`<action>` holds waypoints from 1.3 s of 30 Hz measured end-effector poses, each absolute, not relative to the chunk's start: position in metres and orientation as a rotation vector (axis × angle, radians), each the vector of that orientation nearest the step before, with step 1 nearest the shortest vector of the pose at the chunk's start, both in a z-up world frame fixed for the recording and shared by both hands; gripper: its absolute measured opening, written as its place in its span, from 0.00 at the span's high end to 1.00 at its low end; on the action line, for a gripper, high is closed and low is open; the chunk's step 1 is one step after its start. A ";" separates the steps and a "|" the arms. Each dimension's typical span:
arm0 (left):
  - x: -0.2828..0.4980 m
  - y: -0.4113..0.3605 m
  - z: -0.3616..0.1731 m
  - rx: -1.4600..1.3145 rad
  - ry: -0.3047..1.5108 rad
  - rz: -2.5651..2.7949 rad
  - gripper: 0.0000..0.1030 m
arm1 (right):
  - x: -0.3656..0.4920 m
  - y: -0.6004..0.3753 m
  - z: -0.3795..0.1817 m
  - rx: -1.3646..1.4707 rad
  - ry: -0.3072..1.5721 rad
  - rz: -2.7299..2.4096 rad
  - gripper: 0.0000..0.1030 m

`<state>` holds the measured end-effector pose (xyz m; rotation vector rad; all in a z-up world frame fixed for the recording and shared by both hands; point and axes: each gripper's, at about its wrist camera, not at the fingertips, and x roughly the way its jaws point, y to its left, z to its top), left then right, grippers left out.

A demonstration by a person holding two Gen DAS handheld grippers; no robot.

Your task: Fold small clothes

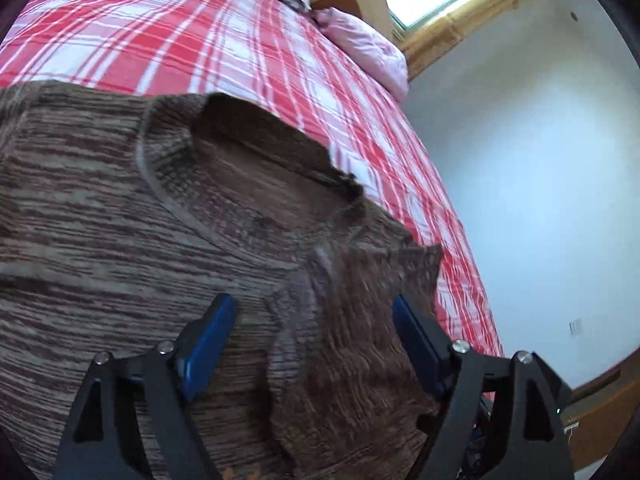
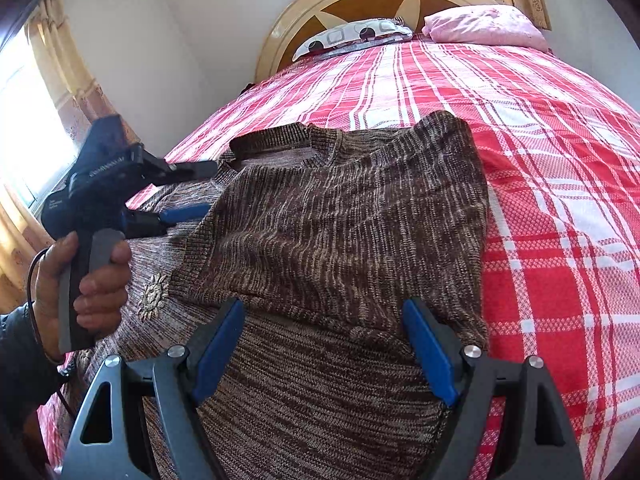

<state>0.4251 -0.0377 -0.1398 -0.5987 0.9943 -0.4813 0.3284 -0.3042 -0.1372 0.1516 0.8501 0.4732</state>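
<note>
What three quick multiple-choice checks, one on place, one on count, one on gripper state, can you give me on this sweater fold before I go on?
1. Where does the brown knit sweater lie?
A. on the red plaid bedspread
B. on the floor
C. over the headboard

2. How many pillows lie at the head of the bed?
A. one
B. two
C. four

3. How does the right gripper stand?
A. shut on the sweater
B. open over the sweater
C. shut on a pillow

Answers: 1 A, plaid shows around the sweater on its far and right sides. 2 B, a patterned pillow and a pink pillow. 3 B, its blue pads stand wide apart with the knit showing between them.
</note>
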 end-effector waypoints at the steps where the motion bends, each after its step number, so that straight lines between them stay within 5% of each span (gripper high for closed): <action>1: 0.425 -0.042 -0.139 -0.602 1.007 -0.506 0.20 | 0.328 -0.304 -0.137 0.154 0.849 0.474 0.21; 7: 0.429 -0.054 -0.133 -0.613 1.010 -0.545 0.29 | 0.328 -0.305 -0.137 0.161 0.846 0.476 0.21; 9: 0.435 -0.060 -0.139 -0.594 1.033 -0.525 0.47 | 0.327 -0.306 -0.138 0.161 0.845 0.476 0.21; 11: 0.437 -0.058 -0.139 -0.568 1.004 -0.475 0.85 | 0.327 -0.306 -0.138 0.161 0.845 0.476 0.21; 12: 0.436 -0.054 -0.137 -0.579 0.984 -0.481 0.88 | 0.327 -0.306 -0.138 0.162 0.845 0.477 0.21; 26: 0.435 -0.035 -0.121 -0.482 0.903 -0.403 0.80 | 0.327 -0.306 -0.137 0.160 0.845 0.475 0.21; 27: 0.432 -0.042 -0.122 -0.432 0.900 -0.401 0.75 | 0.327 -0.306 -0.137 0.161 0.845 0.476 0.21; 29: 0.426 -0.064 -0.119 -0.214 0.889 -0.325 0.47 | 0.327 -0.306 -0.137 0.161 0.844 0.475 0.21; 35: 0.440 -0.065 -0.123 -0.191 0.889 -0.321 0.34 | 0.327 -0.306 -0.138 0.160 0.844 0.475 0.21; 37: 0.453 -0.065 -0.130 -0.225 0.938 -0.351 0.39 | 0.327 -0.306 -0.138 0.161 0.844 0.476 0.21; 39: 0.452 -0.068 -0.132 -0.221 0.953 -0.404 0.74 | 0.327 -0.306 -0.138 0.163 0.843 0.476 0.21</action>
